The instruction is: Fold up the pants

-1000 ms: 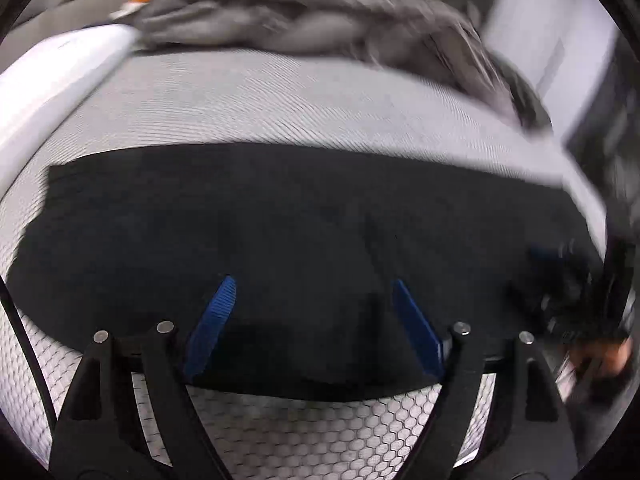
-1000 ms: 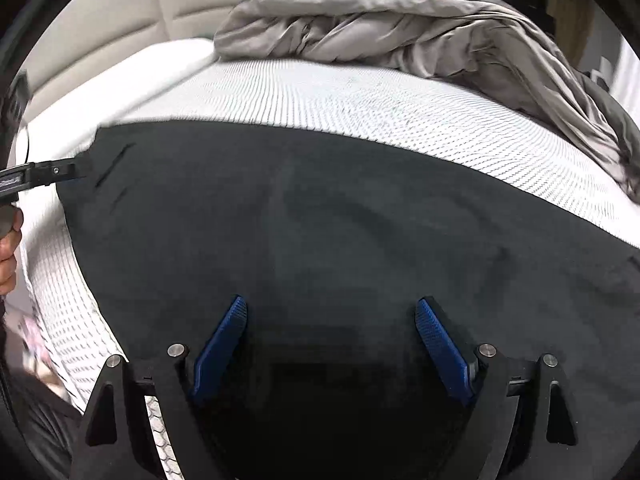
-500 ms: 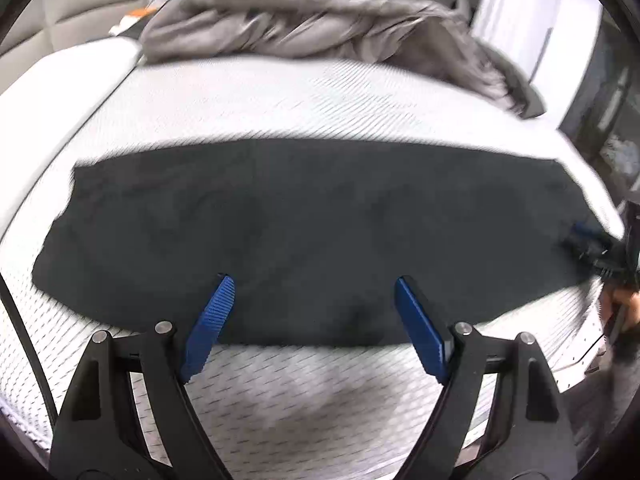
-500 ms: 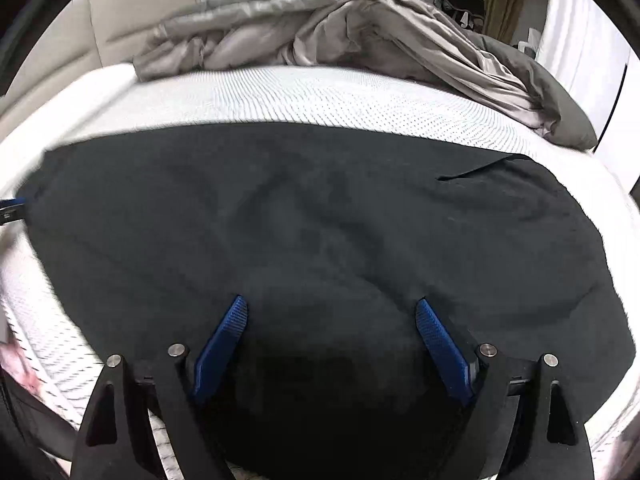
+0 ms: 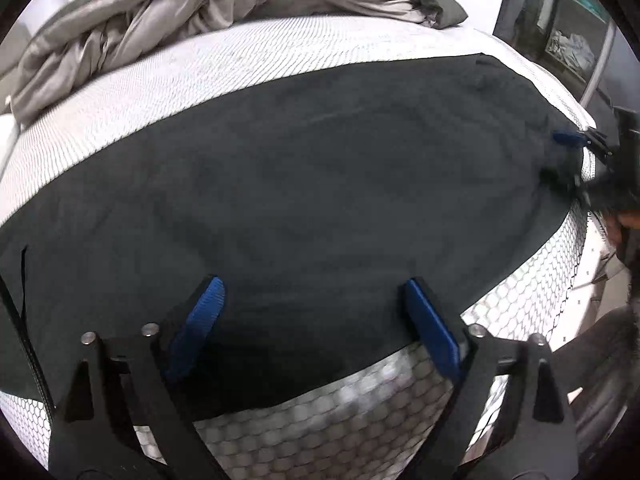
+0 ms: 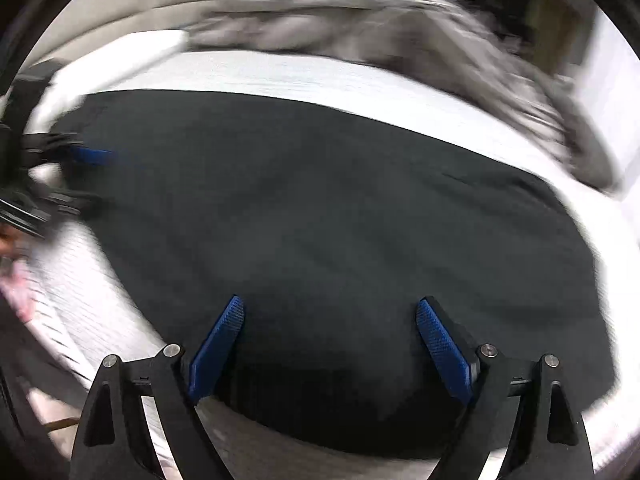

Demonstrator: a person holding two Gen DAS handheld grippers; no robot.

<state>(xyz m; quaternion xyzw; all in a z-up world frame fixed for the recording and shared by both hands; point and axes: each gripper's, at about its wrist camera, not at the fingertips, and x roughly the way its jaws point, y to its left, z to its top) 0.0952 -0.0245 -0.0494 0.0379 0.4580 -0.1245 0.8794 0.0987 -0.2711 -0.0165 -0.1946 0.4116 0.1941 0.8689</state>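
Observation:
The black pants (image 5: 320, 184) lie flat across the white mattress (image 5: 224, 64), also in the right wrist view (image 6: 340, 208). My left gripper (image 5: 316, 300) is open and empty, hovering over the pants' near edge. My right gripper (image 6: 330, 320) is open and empty over the other end of the pants. Each gripper shows in the other's view: the right gripper (image 5: 568, 156) at the pants' right end, the left gripper (image 6: 88, 176) at their left end, both open.
A crumpled grey duvet (image 5: 200, 12) is heaped along the far side of the bed, also in the right wrist view (image 6: 360, 28). The mattress side with honeycomb mesh (image 5: 360, 420) drops off below. Shelving (image 5: 572, 32) stands at far right.
Both grippers have swung toward opposite ends of the pants and come lower and closer. The pants lie unmoved. The right wrist view is now motion-blurred.

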